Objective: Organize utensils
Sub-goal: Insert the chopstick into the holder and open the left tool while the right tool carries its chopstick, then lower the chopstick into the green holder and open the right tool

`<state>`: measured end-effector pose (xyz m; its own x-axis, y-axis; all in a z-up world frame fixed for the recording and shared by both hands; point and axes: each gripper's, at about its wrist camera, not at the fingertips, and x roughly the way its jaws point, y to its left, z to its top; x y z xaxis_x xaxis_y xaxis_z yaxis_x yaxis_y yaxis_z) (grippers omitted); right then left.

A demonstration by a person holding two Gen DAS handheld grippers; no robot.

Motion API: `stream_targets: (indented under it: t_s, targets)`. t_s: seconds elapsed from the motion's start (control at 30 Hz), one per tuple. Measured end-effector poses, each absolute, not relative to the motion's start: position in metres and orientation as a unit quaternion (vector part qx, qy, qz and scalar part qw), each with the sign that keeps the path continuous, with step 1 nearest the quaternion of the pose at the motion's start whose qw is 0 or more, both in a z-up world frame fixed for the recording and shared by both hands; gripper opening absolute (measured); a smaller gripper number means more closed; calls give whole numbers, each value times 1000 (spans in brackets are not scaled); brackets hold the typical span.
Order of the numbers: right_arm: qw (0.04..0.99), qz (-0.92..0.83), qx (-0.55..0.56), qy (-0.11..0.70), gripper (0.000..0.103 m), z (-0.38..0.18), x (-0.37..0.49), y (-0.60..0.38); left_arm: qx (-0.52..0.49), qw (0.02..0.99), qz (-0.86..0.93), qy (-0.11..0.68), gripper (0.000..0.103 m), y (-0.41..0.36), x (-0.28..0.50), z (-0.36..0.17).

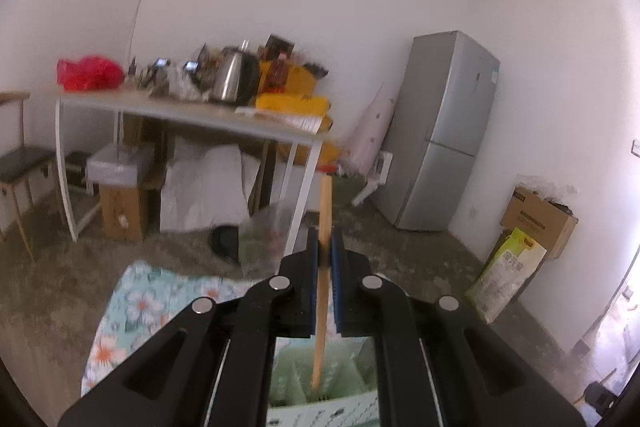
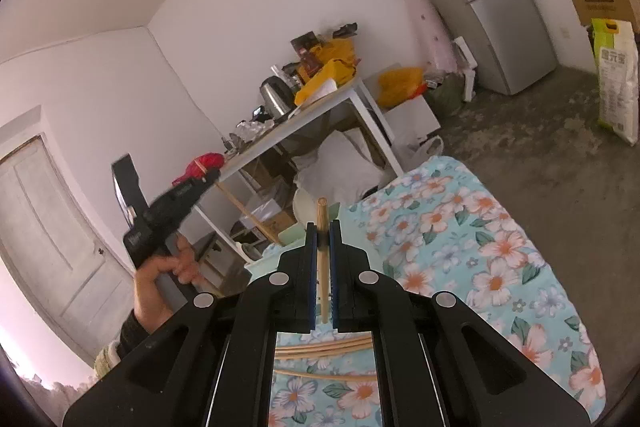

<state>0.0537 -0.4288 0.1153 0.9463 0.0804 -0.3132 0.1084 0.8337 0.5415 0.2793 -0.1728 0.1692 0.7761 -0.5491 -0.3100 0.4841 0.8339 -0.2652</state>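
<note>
Both tongs are clamped on a single wooden chopstick each, which suits a sort-one-at-a-time job. The left tongs (image 1: 325, 247) pinch their chopstick (image 1: 323, 267) near its middle, so it stands nearly upright: the upper end points to 12 o'clock, and the lower end hangs over a pale green box (image 1: 320, 375) at 6 o'clock, probably the container meant to receive the utensils. Holding it vertical looks deliberate, as the stick can then drop straight in end first.

The right tongs (image 2: 323, 247) grip their own chopstick (image 2: 322, 259) the same way, tip up at 12 o'clock. Beneath them, at 6 o'clock, several loose chopsticks (image 2: 324, 349) lie flat on the surface, which is covered by a floral cloth (image 2: 480, 247); these likely remain to be picked up.

From the right wrist view, the person's left hand (image 2: 168, 267) shows at 9 o'clock, fingers wrapped round the black handle, the tool angled up and away toward 1 o'clock. It is blurred, so finer detail of its pose cannot be told. The right tool points slightly downward over the cloth.
</note>
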Motion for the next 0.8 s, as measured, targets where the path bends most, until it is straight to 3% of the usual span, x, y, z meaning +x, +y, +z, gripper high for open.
stream_targets:
  t_s: [0.2, 0.6, 0.8]
  targets:
    - [948, 2, 276, 161, 4, 123, 61, -428, -93, 939, -260, 203, 28, -153, 272, 161]
    - [980, 34, 164, 105, 4, 195, 107, -386, -97, 948, -245, 177, 53, -97, 216, 165]
    - [989, 13, 87, 120, 4, 193, 154, -359, -68, 944, -249, 204, 68, -65, 180, 138]
